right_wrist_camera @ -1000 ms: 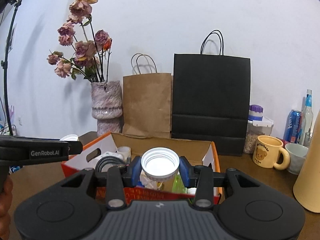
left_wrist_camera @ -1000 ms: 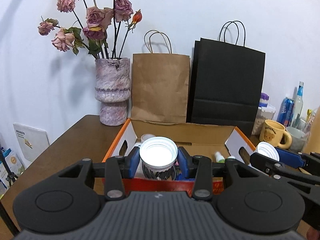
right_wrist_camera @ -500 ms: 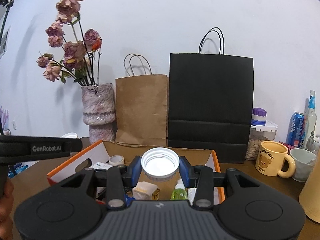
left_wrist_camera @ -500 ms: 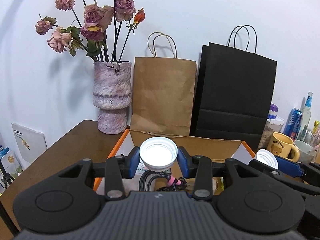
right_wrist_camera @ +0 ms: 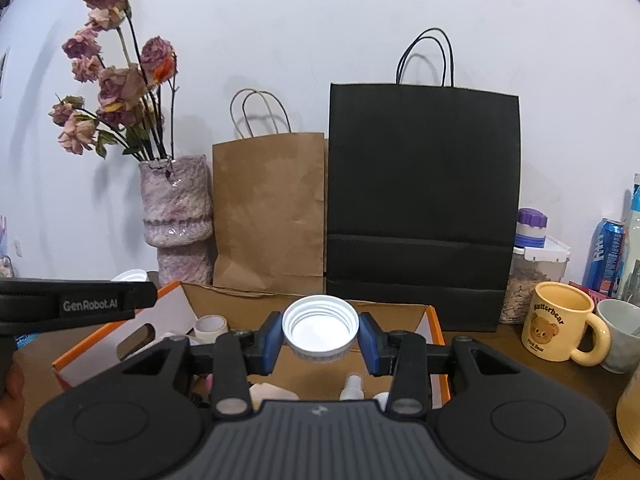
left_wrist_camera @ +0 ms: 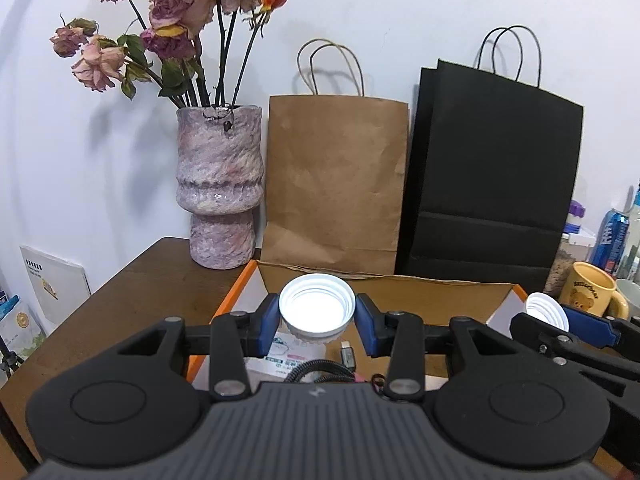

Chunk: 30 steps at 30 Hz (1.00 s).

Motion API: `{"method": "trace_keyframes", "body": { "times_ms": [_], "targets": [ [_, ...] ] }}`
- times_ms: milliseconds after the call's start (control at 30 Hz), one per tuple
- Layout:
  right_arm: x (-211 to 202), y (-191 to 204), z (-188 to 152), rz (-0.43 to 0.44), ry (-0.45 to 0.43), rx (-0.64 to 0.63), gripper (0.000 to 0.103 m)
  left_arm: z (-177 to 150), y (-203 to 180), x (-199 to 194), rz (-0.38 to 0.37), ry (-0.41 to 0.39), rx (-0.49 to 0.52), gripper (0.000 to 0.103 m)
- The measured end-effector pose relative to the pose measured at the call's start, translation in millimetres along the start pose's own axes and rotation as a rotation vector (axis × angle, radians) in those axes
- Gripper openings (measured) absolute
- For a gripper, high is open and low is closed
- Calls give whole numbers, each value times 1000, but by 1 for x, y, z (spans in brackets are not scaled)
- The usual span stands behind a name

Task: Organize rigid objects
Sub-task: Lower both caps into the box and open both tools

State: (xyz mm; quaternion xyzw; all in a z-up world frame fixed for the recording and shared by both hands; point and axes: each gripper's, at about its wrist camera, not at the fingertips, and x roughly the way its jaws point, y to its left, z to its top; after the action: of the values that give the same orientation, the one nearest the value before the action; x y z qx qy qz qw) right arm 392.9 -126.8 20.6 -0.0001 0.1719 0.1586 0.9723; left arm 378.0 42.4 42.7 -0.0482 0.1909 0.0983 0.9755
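My left gripper (left_wrist_camera: 317, 314) is shut on a white screw lid (left_wrist_camera: 317, 309), open side up, above the left part of an open orange cardboard box (left_wrist_camera: 236, 300). My right gripper (right_wrist_camera: 320, 330) is shut on a second white lid (right_wrist_camera: 320, 326) above the right part of the same box (right_wrist_camera: 436, 344). The right gripper and its lid (left_wrist_camera: 546, 312) also show at the right of the left wrist view. The left gripper's side (right_wrist_camera: 76, 304) shows at the left of the right wrist view. The box holds a black cable (left_wrist_camera: 320, 370), a tape roll (right_wrist_camera: 211, 325) and small bottles (right_wrist_camera: 352, 386).
Behind the box stand a pink vase (left_wrist_camera: 219, 188) of dried roses, a brown paper bag (left_wrist_camera: 336, 184) and a black paper bag (left_wrist_camera: 492, 172). To the right are a yellow bear mug (right_wrist_camera: 560, 326), a grey cup (right_wrist_camera: 622, 332), a blue can (right_wrist_camera: 606, 254) and a purple-capped jar (right_wrist_camera: 532, 256).
Both grippers have risen and moved forward over the box with their lids held. More of the box's inside shows now.
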Motion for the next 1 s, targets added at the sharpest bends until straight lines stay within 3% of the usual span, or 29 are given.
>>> {"method": "trace_keyframes", "body": {
  "times_ms": [467, 833, 933, 1000],
  "targets": [
    [48, -9, -6, -10, 61, -15, 39, 1, 2, 48, 28, 40, 30, 41],
    [52, -15, -16, -8, 93, -1, 40, -5, 4, 53, 26, 56, 47, 42],
    [52, -18, -16, -8, 97, 10, 42, -4, 6, 53, 27, 57, 45, 55],
    [52, -19, -15, -10, 98, 18, 65, -3, 8, 52, 31, 48, 43, 76]
  ]
}}
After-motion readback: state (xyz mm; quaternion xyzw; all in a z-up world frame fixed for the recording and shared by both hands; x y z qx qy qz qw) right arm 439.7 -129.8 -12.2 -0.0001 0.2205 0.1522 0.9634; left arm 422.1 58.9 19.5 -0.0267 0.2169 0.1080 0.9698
